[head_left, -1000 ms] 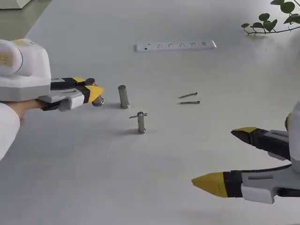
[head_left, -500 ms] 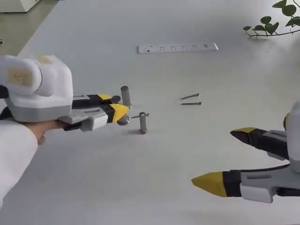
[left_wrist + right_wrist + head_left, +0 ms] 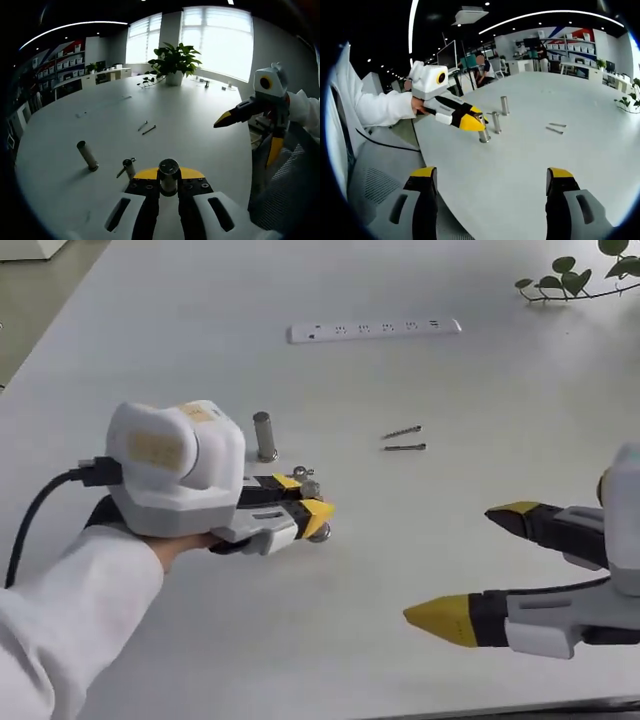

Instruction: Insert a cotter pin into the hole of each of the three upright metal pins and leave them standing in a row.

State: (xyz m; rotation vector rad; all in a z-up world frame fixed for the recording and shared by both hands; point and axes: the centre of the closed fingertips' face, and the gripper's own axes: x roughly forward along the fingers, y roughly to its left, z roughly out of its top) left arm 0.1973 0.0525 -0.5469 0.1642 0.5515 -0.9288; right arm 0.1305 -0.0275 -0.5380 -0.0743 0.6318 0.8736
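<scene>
My left gripper is shut on an upright metal pin, whose base is at or just above the white table. The held pin stands between the yellow tips. Just behind it is a pin with a cotter pin through it, and a plain pin stands farther back left. Two loose cotter pins lie to the right. My right gripper hangs open at the lower right with nothing in it. From the right gripper view, the left gripper holds its pin beside the other two.
A white power strip lies at the far side of the table. Plant leaves reach in at the top right. A black cable trails from the left gripper. The table's near edge runs close below the right gripper.
My left gripper has carried its pin from the far left, rightward and nearer, to a spot just in front of the pin with the cotter. The right gripper has stayed put.
</scene>
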